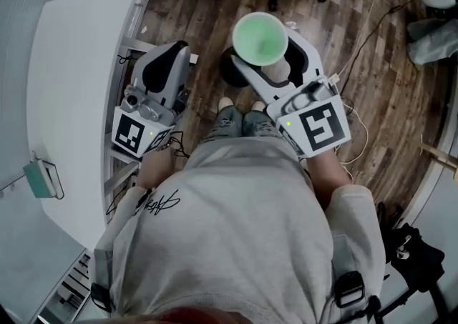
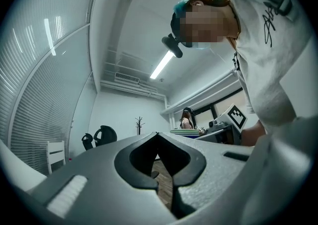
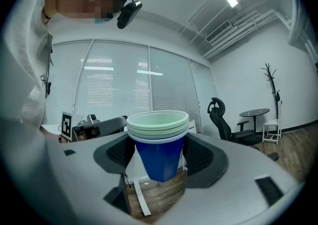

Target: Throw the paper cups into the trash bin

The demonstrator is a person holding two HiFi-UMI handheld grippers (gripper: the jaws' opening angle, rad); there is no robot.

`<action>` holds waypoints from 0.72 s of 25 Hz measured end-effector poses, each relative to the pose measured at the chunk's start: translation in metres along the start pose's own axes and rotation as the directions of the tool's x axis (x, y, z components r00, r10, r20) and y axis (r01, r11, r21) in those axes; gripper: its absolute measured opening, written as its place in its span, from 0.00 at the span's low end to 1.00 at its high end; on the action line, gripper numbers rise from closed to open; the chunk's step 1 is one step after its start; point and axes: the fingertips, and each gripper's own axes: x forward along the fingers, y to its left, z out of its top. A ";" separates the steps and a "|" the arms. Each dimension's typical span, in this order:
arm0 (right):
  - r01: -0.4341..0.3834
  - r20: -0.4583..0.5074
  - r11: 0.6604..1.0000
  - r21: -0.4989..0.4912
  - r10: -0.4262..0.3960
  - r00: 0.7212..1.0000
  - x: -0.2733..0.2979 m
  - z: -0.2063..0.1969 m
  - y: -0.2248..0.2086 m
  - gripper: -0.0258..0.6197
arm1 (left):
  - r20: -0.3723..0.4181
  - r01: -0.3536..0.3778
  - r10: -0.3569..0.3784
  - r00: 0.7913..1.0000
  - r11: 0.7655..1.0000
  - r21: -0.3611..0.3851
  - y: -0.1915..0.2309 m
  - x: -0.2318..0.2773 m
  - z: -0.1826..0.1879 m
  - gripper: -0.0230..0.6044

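While my right gripper (image 1: 275, 58) has its jaws clamped on the nested paper cups (image 1: 260, 38) at twelve o'clock over the floor (image 1: 379, 94), my left gripper (image 1: 169, 65) rests with its jaws together and empty, and nothing is binned yet.

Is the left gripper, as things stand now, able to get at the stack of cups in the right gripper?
Probably yes: in the head view nothing stands between the left gripper and the stack of cups. But its jaws are together, and the right gripper clamps the stack.
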 end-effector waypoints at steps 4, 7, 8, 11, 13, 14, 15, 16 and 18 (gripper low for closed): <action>0.032 0.041 0.999 -0.025 -0.031 0.999 0.006 0.003 0.000 0.51 | 0.000 0.035 -0.035 0.999 0.999 -0.018 0.003 -0.002 -0.006 0.04; 0.032 0.031 0.999 -0.009 -0.032 0.999 0.008 -0.003 0.004 0.51 | -0.007 0.048 -0.048 0.999 0.998 -0.035 0.006 -0.006 -0.012 0.04; 0.029 0.010 1.000 0.006 -0.029 1.000 0.009 -0.008 0.006 0.51 | -0.012 0.052 -0.052 0.999 0.998 -0.038 0.006 -0.007 -0.014 0.04; 0.018 -0.017 0.999 0.031 -0.018 1.000 0.011 -0.019 0.008 0.51 | -0.031 0.062 -0.063 0.998 0.997 -0.040 0.008 -0.010 -0.023 0.04; 0.014 -0.025 0.999 0.036 -0.013 1.000 0.013 -0.027 0.007 0.51 | -0.037 0.063 -0.064 0.997 0.997 -0.047 0.009 -0.010 -0.028 0.04; 0.014 -0.030 0.999 0.036 -0.013 0.999 0.016 -0.031 0.006 0.51 | -0.035 0.063 -0.065 0.997 0.997 -0.053 0.012 -0.009 -0.031 0.04; 0.015 -0.034 0.999 0.037 -0.014 0.999 0.019 -0.035 0.005 0.51 | -0.031 0.062 -0.064 0.997 0.996 -0.060 0.015 -0.009 -0.033 0.04; 0.015 -0.039 0.999 0.041 -0.014 0.999 0.022 -0.040 0.006 0.51 | -0.028 0.060 -0.062 0.998 0.996 -0.065 0.018 -0.012 -0.035 0.04; 0.013 -0.051 0.999 0.050 -0.010 0.999 0.024 -0.049 0.006 0.51 | -0.029 0.054 -0.056 0.998 0.996 -0.067 0.021 -0.020 -0.043 0.04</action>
